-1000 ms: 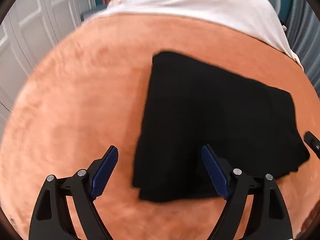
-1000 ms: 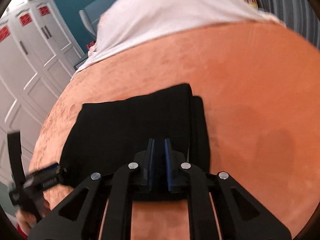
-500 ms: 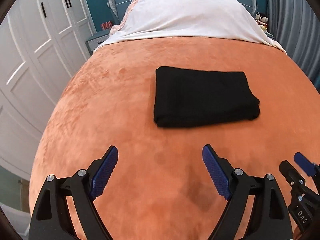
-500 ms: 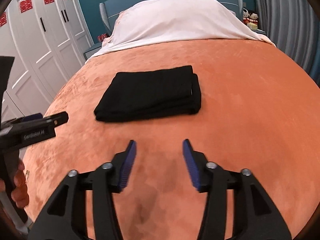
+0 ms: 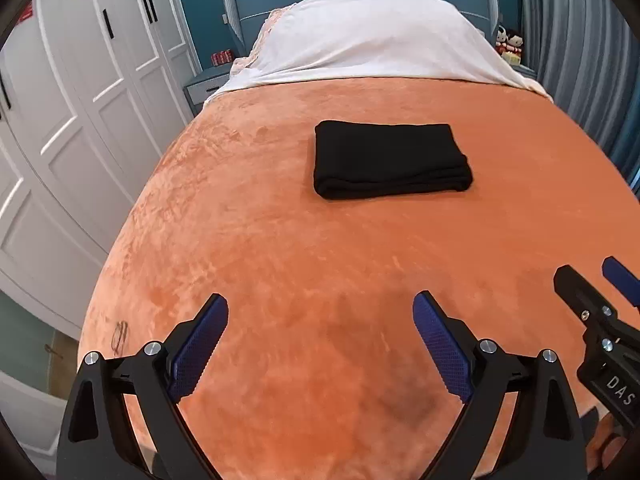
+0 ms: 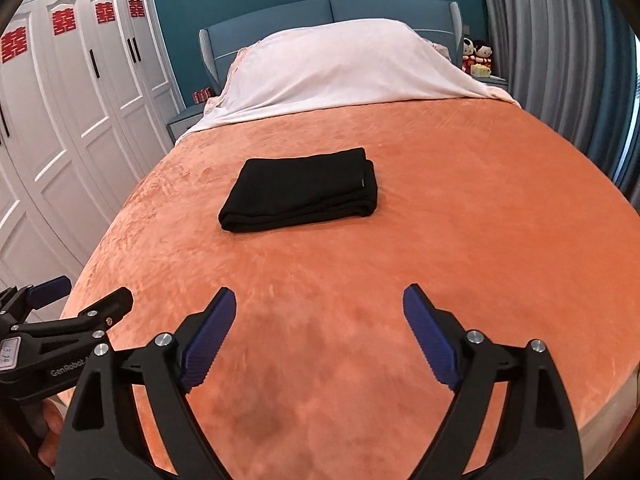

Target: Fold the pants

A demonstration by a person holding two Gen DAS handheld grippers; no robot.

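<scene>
My left gripper (image 5: pixel 320 316) is spreading its jaws wide with nothing between the blue pads but orange blanket (image 5: pixel 280 240), and my right gripper (image 6: pixel 318 310) is opening too, equally empty; each one shows at the edge of the other's view, side by side near the foot of the bed. Both are well apart from the pants (image 5: pixel 390 160), which lie out in the middle of the blanket, short of the white sheet (image 5: pixel 372 40) at the head. From here I judge the folding finished, so the risk is mostly in meddling: if I reach back in and catch only the top layer, I could drag the stack open, and the plush blanket could let the bundle slide rather than hold while I tug. A low sweep of either open finger across the near edge could also flip a layer. The pants look like a compact black rectangle, several layers thick, with a rounded fold along the near side and stacked edges showing at the right end, lying flat and fairly square.
</scene>
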